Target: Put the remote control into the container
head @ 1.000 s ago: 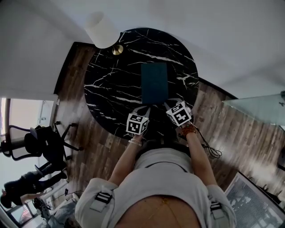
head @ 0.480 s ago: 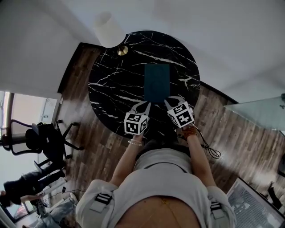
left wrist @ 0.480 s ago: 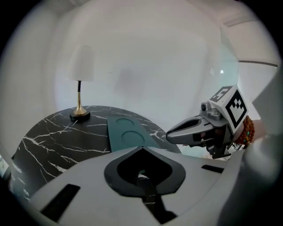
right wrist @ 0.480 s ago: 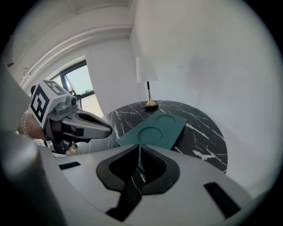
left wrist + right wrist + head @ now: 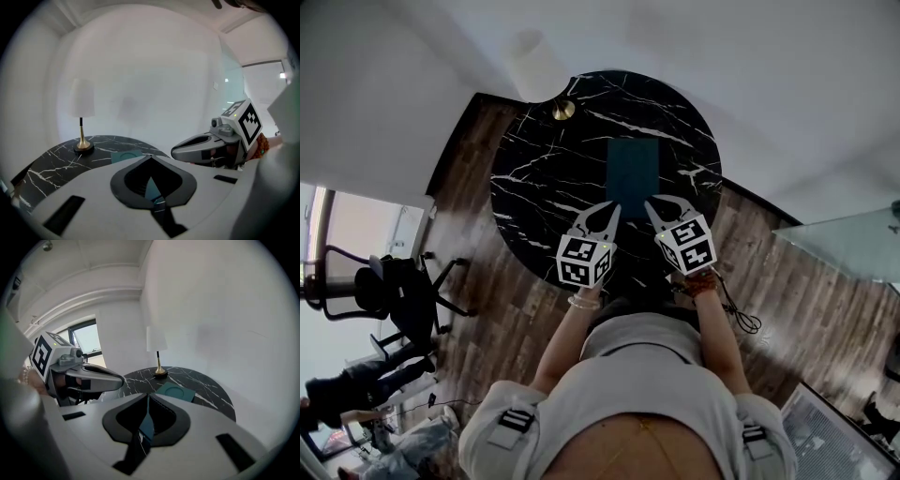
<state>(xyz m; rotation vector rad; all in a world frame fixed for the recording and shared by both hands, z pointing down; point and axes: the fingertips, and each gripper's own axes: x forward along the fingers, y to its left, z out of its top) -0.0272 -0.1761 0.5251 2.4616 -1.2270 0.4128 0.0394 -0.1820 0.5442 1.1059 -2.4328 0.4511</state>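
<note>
Teal container (image 5: 633, 176) lies flat on the black marble table (image 5: 534, 178), just ahead of both sets of jaw tips and roughly midway between them. Your left gripper (image 5: 612, 206): jaws together, nothing in them. Your right gripper (image 5: 649, 202): jaws together, also empty. Both hang side by side above the table's near edge, tips angled toward each other. Lamp (image 5: 534, 66) stands well beyond the container, left of the jaws.

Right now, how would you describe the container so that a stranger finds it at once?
Find the round black marble table. The container lies flat near its centre, apart from the lamp at the far rim. It is the only teal rectangle there.
</note>
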